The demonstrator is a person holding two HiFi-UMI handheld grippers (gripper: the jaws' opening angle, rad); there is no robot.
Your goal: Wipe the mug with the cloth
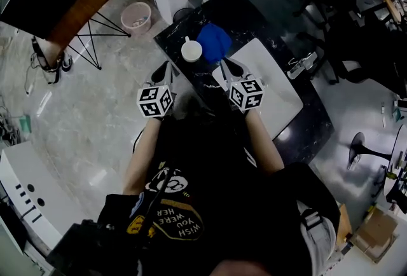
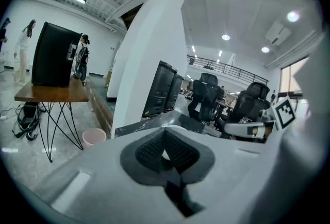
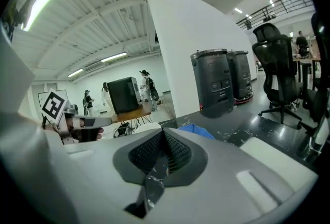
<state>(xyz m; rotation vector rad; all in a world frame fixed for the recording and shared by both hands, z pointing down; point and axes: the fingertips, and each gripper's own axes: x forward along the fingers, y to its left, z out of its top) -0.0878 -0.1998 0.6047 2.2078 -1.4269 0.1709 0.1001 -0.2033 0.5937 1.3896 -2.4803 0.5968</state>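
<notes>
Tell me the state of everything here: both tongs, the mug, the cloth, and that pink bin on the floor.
Left tongs: shut, empty.
Right tongs: shut, empty.
Mug: upright on the dark table, not held.
Cloth: bunched up beside the mug, not held.
Pink bin: upright, open at the top.

White mug (image 1: 191,50) stands upright on the dark table (image 1: 251,14), mouth open upward, handle toward the far side; blue cloth (image 1: 214,41) lies crumpled just right of it, seemingly touching, near the table's far corner.
</notes>
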